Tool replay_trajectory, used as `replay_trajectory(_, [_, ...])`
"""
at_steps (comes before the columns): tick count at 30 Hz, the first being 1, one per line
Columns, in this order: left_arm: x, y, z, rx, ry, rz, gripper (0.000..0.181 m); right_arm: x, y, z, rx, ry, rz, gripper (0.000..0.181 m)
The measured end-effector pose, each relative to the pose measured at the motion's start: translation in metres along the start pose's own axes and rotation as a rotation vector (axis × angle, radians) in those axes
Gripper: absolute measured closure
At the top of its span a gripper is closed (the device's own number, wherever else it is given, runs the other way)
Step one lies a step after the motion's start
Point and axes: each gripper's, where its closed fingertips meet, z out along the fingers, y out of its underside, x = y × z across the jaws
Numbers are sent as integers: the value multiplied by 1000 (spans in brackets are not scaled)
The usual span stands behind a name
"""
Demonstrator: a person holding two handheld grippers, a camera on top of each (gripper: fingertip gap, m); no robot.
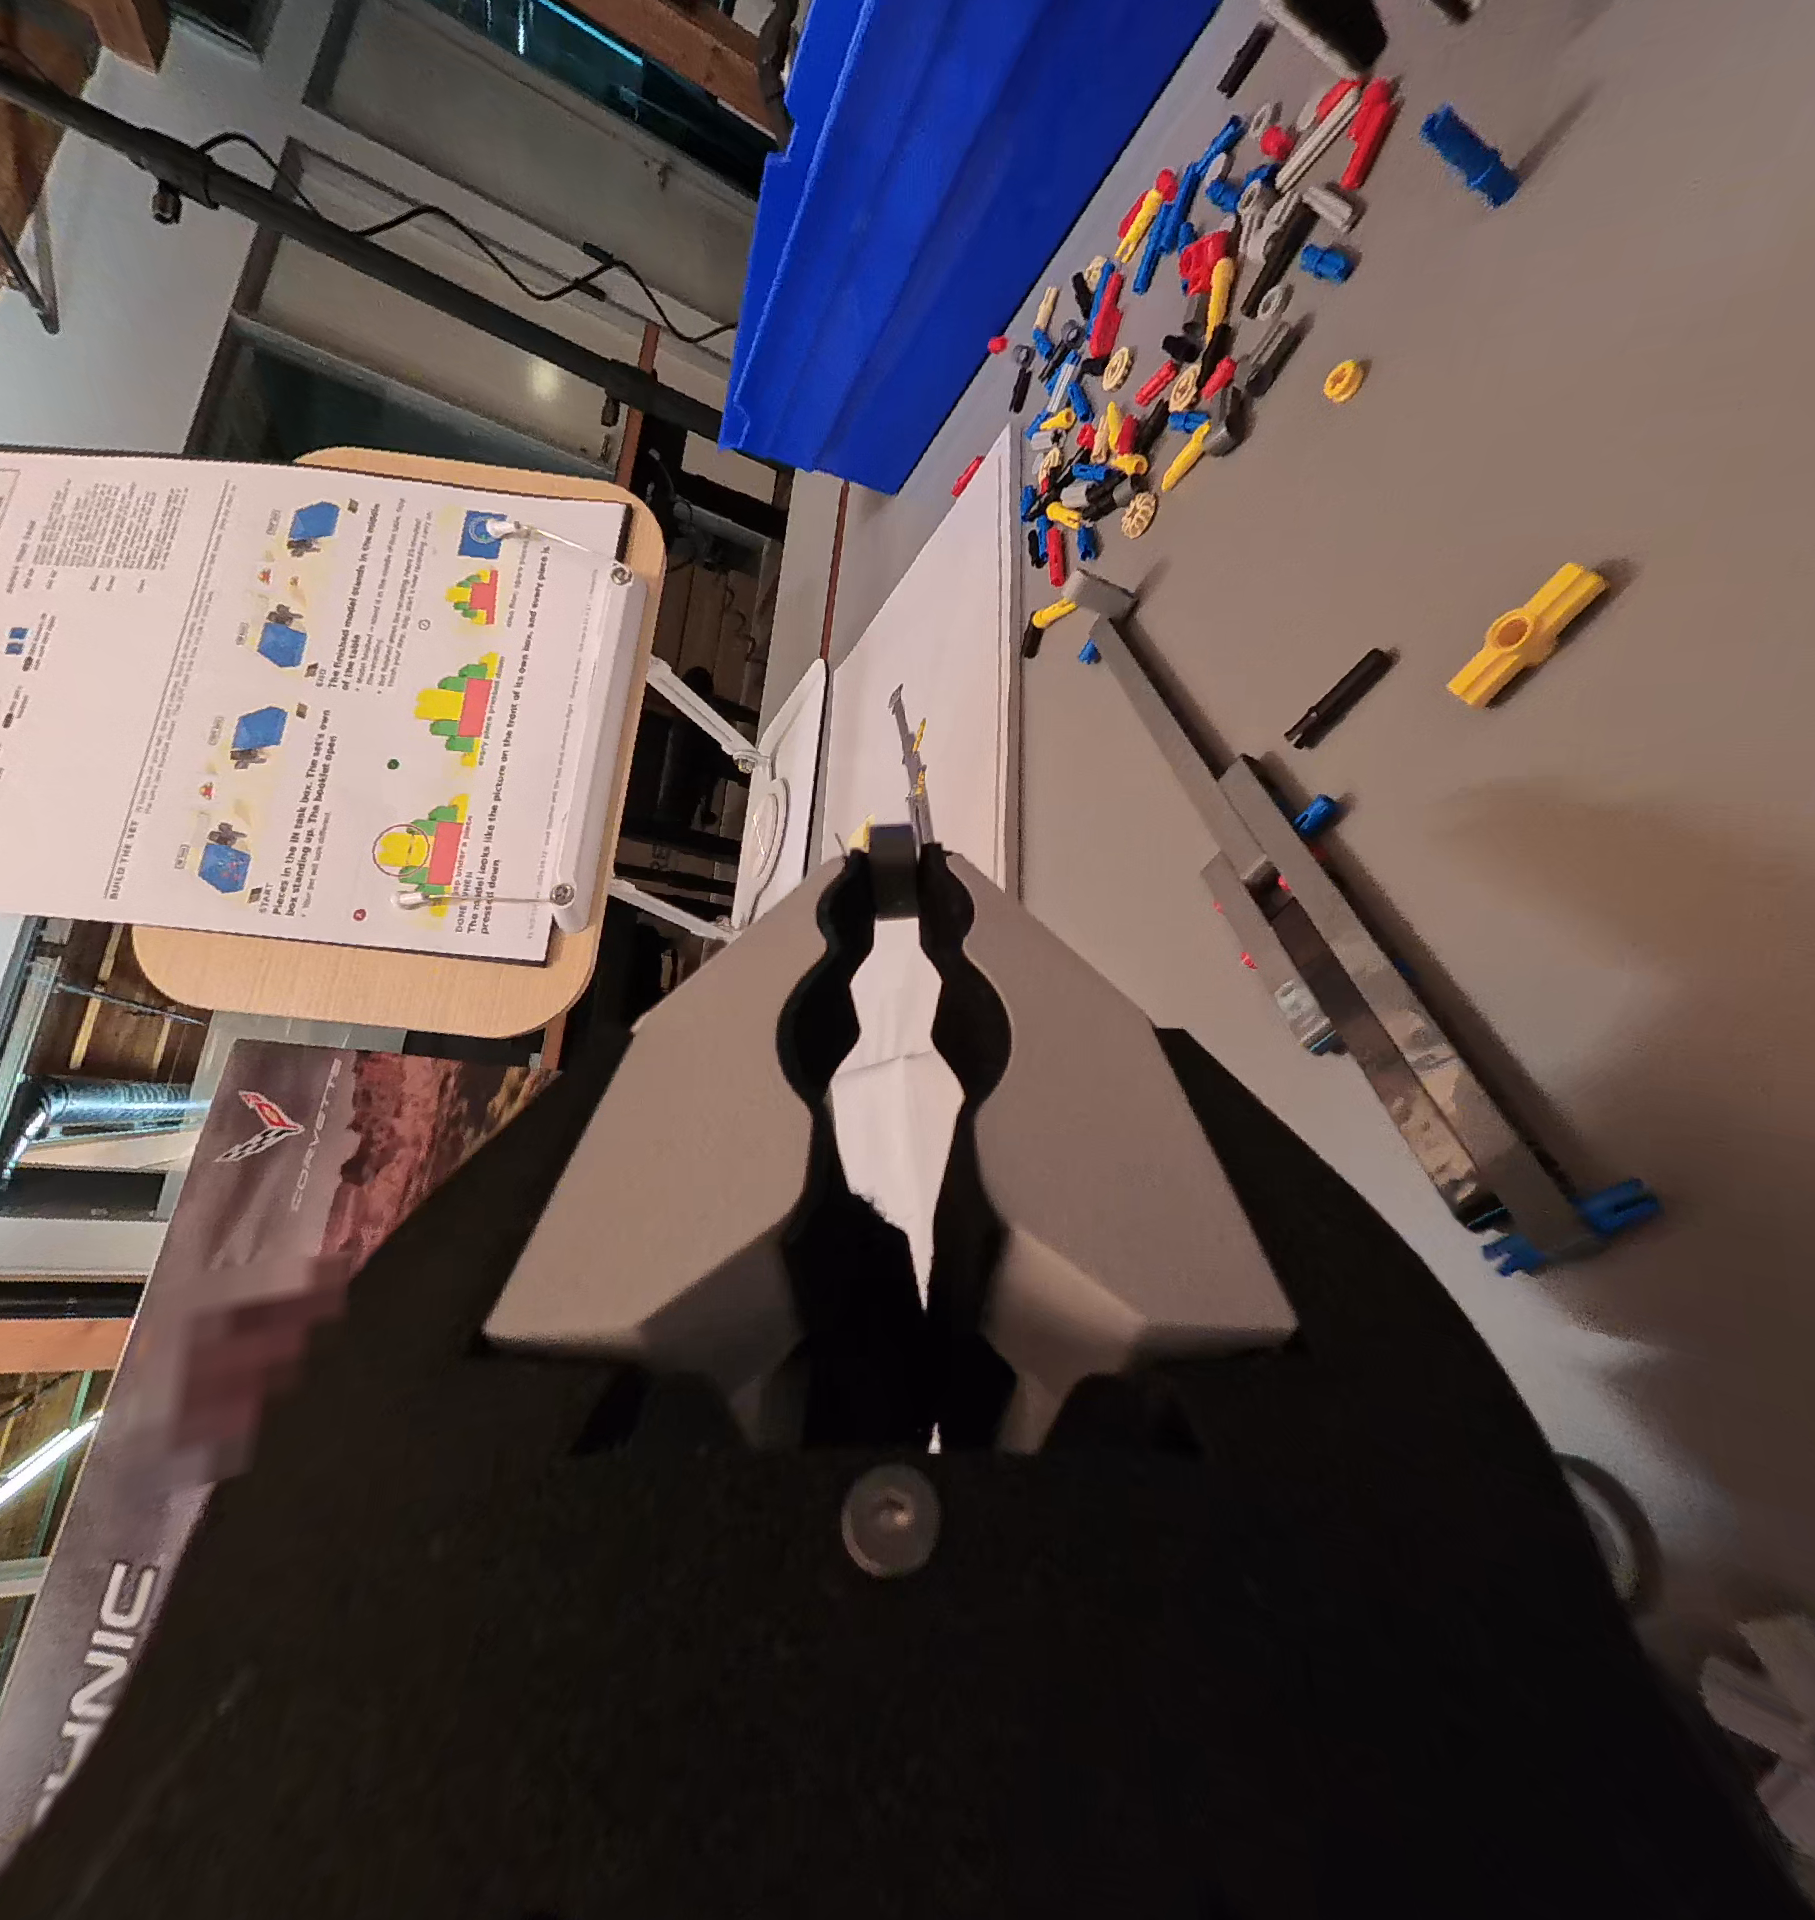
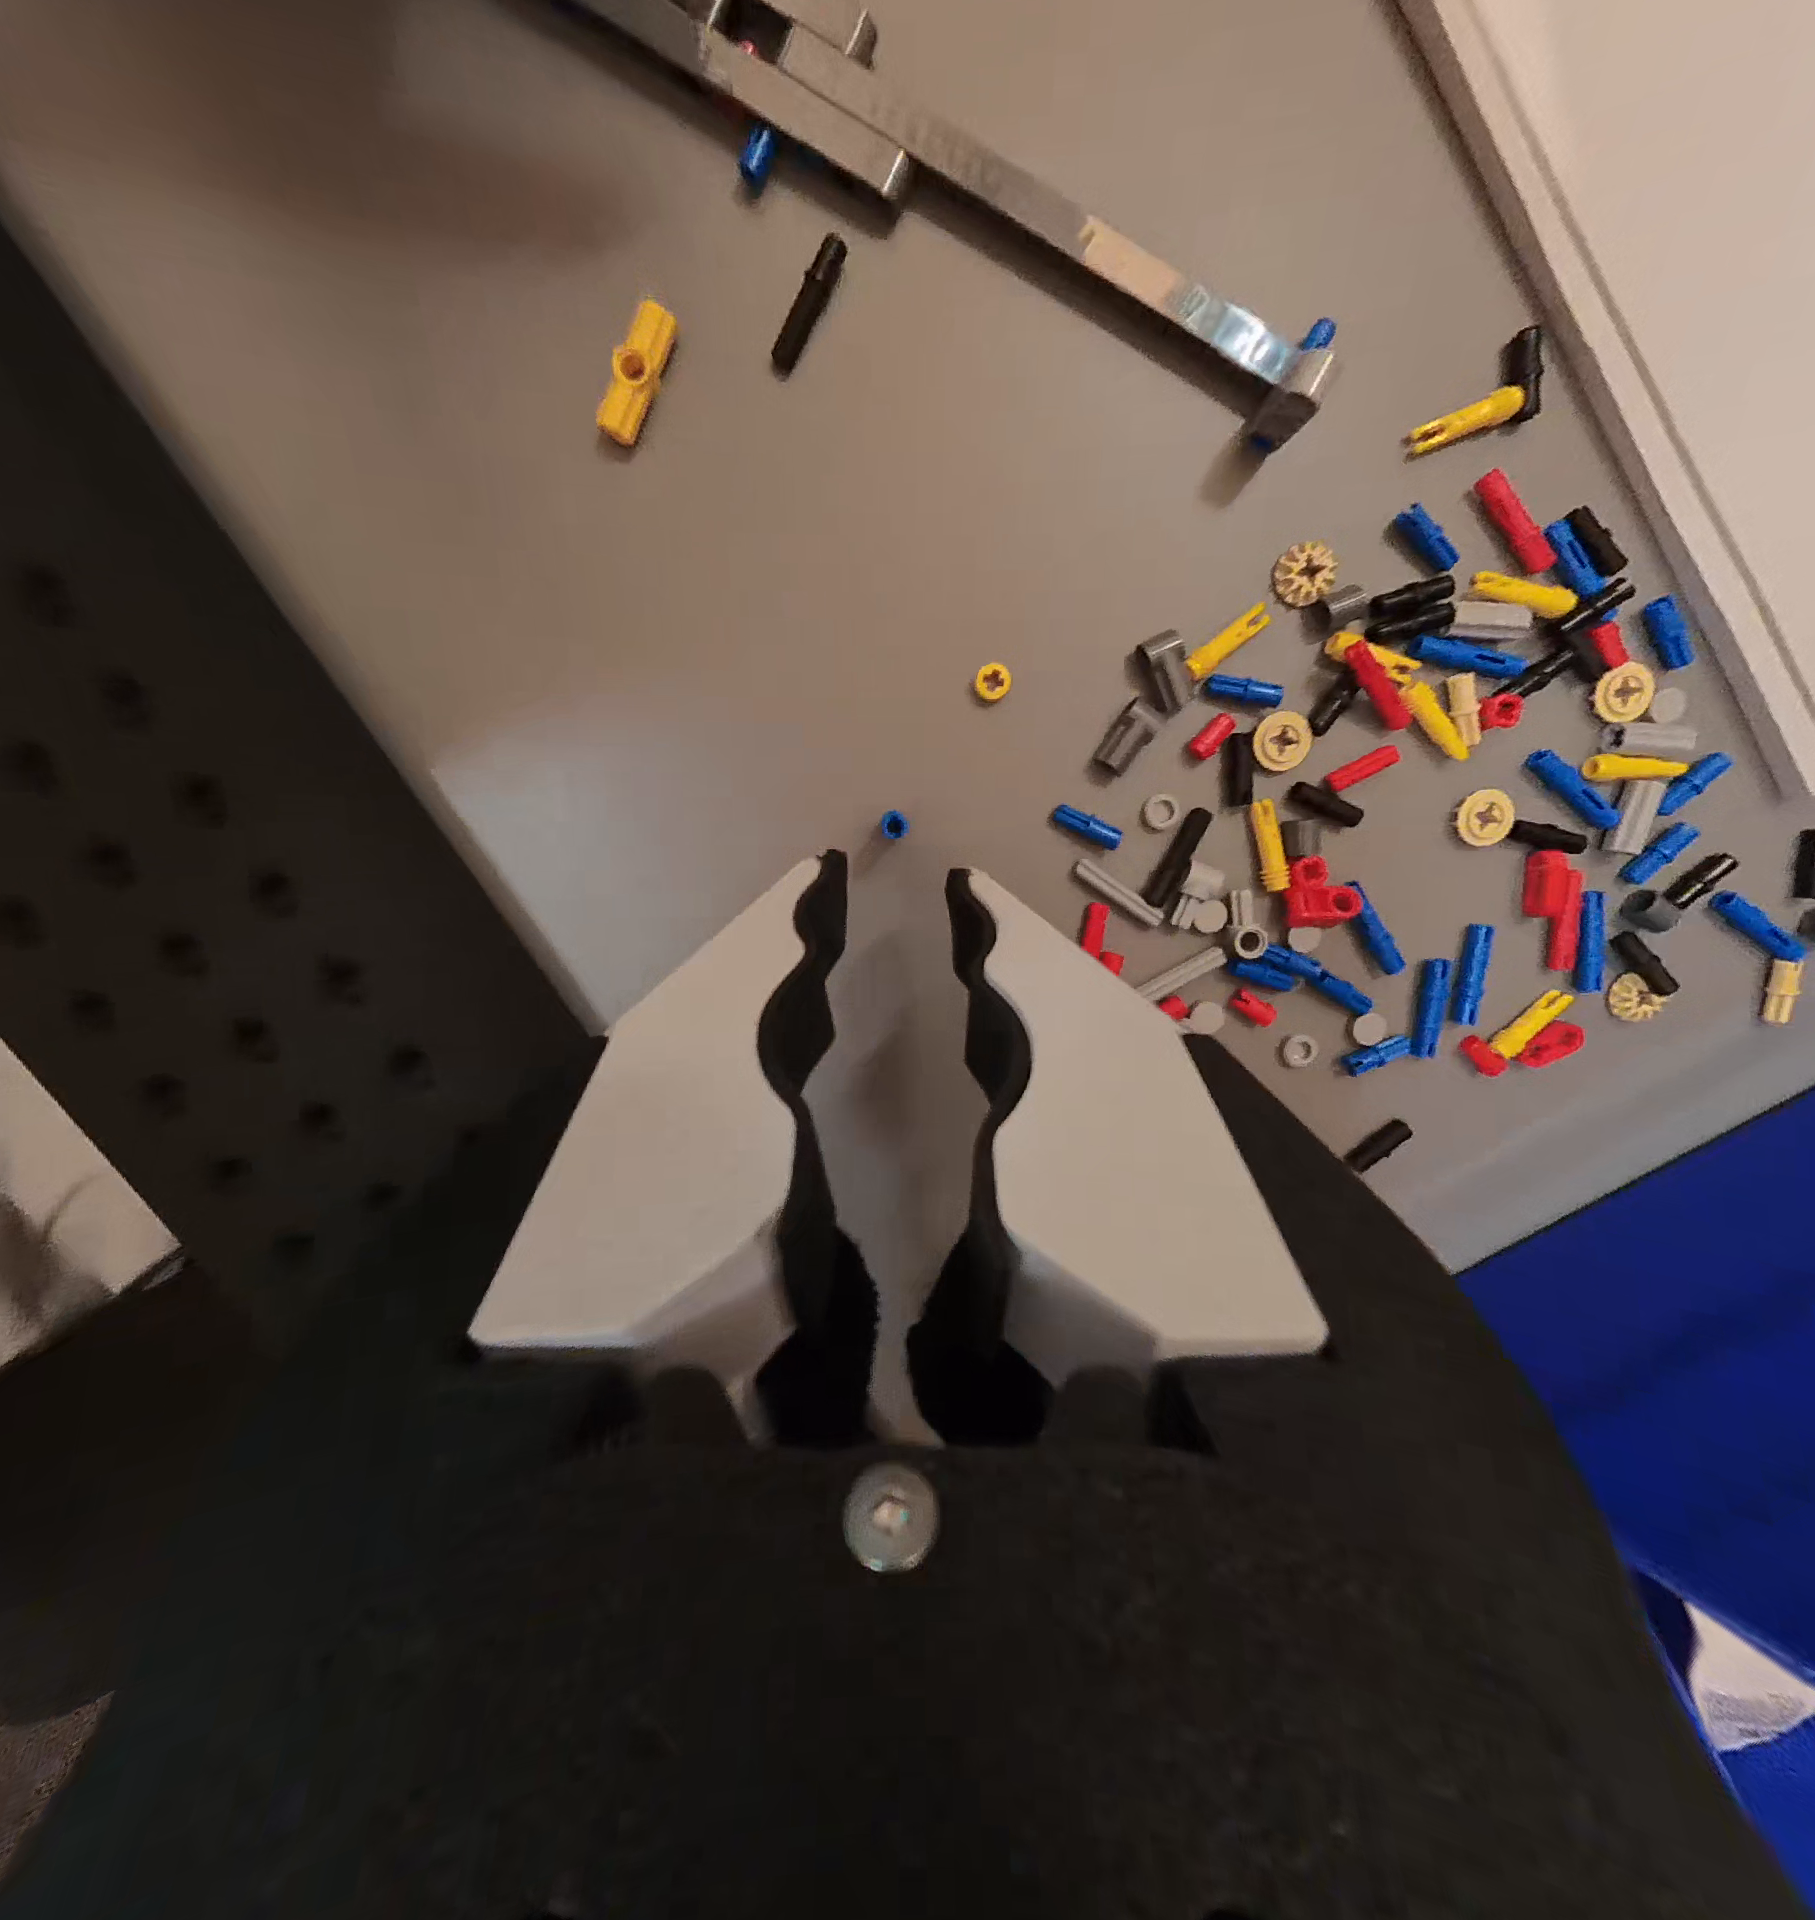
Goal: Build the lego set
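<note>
Left gripper (image 1: pixel 895 878): jaws pinching a small dark grey lego piece (image 1: pixel 895 871) at their tips, held up off the grey counter (image 1: pixel 1505 935).
Beyond and right of those jaws: long grey lego beam assembly (image 1: pixel 1329 914) lying on the counter, blue pins at its near end; a black axle pin (image 1: pixel 1339 698) and a yellow cross connector (image 1: pixel 1526 646) lie just past it, each apart.
Farther right: scattered heap of small lego pins and gears (image 1: pixel 1163 353), red, blue, yellow, black, grey, tan; one yellow bush (image 1: pixel 1344 380) lies beside the heap.
Straight ahead of the jaws: white instruction booklet (image 1: pixel 934 665) flat on the counter.
Left of the jaws: printed sheet on a wooden clipboard stand (image 1: pixel 363 727); set box (image 1: pixel 259 1195) nearer.
Far: blue bin (image 1: pixel 913 208).

Right gripper (image 2: pixel 890 871): jaws spread, holding nothing, poised above the counter.
Just past the jaw tips: single blue pin (image 2: pixel 892 826), standing on end, apart from both fingers.
Right of the jaws: the same heap of pieces; beam assembly far ahead.
Left: black perforated board (image 2: pixel 134 831).
</note>
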Motion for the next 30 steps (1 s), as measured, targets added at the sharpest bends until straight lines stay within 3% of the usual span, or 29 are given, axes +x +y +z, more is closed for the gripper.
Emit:
replay_trajectory(10, [-5, 1, -2, 18, -13, -16, 175, 1, 1, -4, -21, 5, 19, 159])
replay_trajectory(30, [-1, 5, 0, 10, 12, -27, 174, -2, -2, 23, -91, -29, -99, 169])
